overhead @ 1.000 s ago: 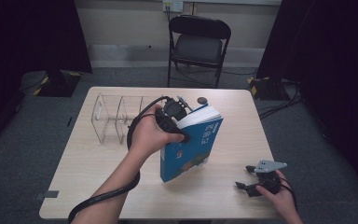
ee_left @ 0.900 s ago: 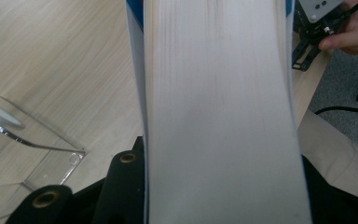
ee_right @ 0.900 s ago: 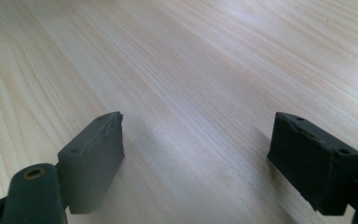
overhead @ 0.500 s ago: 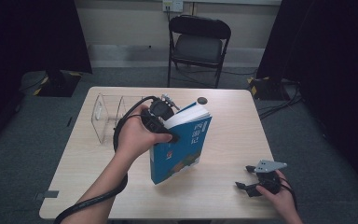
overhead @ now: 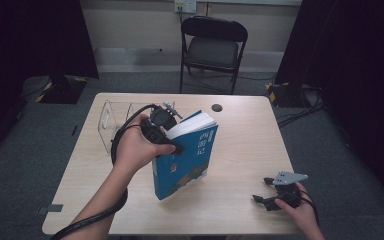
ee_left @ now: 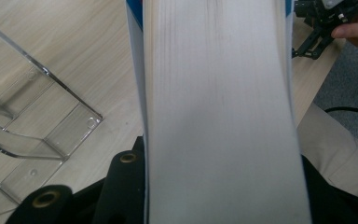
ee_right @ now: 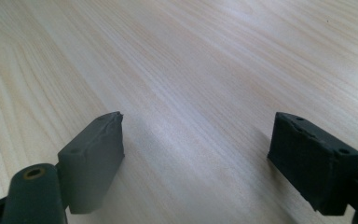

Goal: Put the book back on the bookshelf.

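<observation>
Two grippers: left gripper (overhead: 172,137) clamps blue book (overhead: 187,157) tilted above table (overhead: 240,130); right gripper (ee_right: 196,154) jaws apart, holding nothing.

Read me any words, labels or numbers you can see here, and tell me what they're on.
Book cover: white lettering on the blue front, too small and blurred to read.
Book page edges in the left gripper view: no print.
Clear rack: no label.
Table, chair and both grippers: no text that can be made out.
So nothing here can be read for certain.
</observation>
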Tool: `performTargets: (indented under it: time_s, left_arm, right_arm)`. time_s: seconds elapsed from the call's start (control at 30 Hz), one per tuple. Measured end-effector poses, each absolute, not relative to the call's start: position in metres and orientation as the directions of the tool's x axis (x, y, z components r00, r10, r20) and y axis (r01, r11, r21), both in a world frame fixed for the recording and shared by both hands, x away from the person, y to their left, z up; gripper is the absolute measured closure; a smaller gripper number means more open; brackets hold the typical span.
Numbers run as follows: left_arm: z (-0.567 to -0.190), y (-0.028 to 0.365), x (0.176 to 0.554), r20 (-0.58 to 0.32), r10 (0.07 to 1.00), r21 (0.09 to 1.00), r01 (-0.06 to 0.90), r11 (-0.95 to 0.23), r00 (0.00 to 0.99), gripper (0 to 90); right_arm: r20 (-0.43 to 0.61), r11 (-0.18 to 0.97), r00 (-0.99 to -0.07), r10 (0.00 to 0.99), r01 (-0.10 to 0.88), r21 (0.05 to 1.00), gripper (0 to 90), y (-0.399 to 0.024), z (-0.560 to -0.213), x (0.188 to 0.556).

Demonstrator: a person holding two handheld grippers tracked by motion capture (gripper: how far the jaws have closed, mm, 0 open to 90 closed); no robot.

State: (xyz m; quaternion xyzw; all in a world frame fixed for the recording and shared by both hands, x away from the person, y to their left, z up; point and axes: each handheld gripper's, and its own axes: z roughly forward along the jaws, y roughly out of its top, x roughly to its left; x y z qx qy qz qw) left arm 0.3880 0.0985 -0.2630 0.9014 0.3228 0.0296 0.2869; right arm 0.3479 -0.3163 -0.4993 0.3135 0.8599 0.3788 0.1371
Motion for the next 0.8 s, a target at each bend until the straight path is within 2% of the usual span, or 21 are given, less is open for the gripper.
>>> performTargets:
  time_s: [0.8]
  left_arm:
    - [-0.264, 0.144, 0.377, -0.136, 0.656, 0.534, 0.612, -0.583, 0.743, 61.8]
  right_arm:
    - [0.001, 0.515, -0.765, 0.644, 0.435, 0.738, 16.9, -0.316, -0.499, 0.348]
